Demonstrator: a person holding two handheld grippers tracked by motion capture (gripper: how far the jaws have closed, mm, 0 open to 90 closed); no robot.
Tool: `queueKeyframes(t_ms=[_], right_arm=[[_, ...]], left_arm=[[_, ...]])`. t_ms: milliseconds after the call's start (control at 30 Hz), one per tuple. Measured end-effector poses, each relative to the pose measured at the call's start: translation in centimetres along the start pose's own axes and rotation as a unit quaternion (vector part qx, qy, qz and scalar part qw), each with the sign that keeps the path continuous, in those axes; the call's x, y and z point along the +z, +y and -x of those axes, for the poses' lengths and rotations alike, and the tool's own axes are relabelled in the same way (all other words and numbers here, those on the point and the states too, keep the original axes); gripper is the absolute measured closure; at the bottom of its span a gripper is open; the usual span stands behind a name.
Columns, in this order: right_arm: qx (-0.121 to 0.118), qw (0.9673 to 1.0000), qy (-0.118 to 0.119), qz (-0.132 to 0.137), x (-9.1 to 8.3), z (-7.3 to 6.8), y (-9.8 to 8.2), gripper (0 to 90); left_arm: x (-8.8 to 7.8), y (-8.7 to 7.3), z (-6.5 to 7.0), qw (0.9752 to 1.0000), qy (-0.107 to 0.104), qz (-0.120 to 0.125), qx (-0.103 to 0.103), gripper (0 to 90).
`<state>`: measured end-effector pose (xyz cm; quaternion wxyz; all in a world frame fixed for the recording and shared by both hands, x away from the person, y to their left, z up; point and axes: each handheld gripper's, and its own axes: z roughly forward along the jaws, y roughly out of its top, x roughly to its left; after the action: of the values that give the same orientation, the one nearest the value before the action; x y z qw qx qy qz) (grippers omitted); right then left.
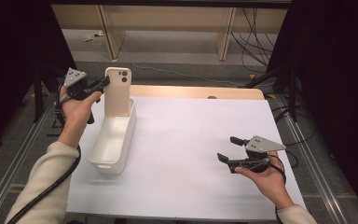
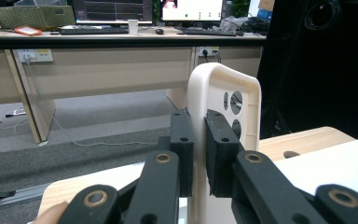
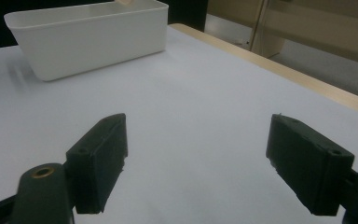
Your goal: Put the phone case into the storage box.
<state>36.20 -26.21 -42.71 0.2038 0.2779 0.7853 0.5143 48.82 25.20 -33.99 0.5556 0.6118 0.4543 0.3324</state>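
A cream phone case (image 1: 118,91) stands upright over the far end of a long white bin (image 1: 113,138) at the table's left. My left gripper (image 1: 103,83) is shut on the case's left edge, with the person's left hand behind it. In the left gripper view the two black pads (image 2: 182,151) clamp the thin side wall of the phone case (image 2: 228,102), whose camera holes face right. At the right front of the table my right gripper (image 1: 228,148) hovers open over the white sheet with nothing between its fingers (image 3: 100,161). The white bin (image 3: 86,35) lies far ahead in the right gripper view.
A white sheet (image 1: 191,140) covers most of the wooden table (image 1: 200,92). Desk legs and cables stand on the floor beyond the table's far edge. Dark curtains flank both sides. A metal rail (image 1: 23,149) runs along the table's left.
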Motion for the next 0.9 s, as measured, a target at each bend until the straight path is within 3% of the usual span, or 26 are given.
queueKeyframes(t_ms=[900], right_arm=[[0.0, 1.0, 0.001, -0.001, 0.1, 0.0, -0.1, 21.8]], left_arm=[[1.4, -0.6, -0.8, 1.0, -0.001, -0.004, 0.003, 82.3]])
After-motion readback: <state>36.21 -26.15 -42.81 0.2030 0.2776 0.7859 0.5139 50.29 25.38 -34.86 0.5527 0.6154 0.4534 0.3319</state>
